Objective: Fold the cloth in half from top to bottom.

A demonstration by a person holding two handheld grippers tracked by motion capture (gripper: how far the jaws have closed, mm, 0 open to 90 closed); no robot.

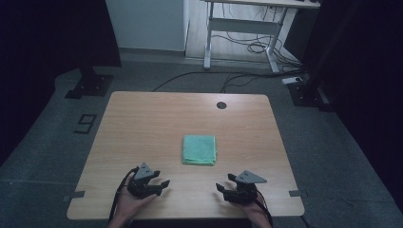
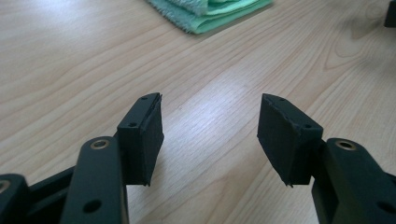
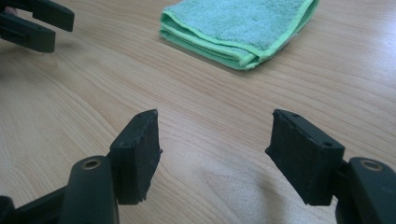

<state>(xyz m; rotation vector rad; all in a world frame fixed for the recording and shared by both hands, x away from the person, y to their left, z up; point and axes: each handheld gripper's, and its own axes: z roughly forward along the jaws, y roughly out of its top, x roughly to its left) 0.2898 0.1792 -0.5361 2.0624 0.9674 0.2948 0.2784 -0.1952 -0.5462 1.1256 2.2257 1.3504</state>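
Green towel (image 1: 199, 150): folded into a square, flat at the table's centre, nothing on it or around it.
Left gripper (image 1: 164, 184): at 7 o'clock of the towel, near the front edge; jaws released, bare wood between them.
Right gripper (image 1: 224, 182): at 5 o'clock of the towel; jaws released, holding nothing.
Table (image 1: 142, 123): light wood grain, a dark round cable hole (image 1: 221, 105) at 12 o'clock near the far edge.
Room: grey floor, loose cables (image 1: 247, 47) under a white desk frame (image 1: 242, 28) beyond.
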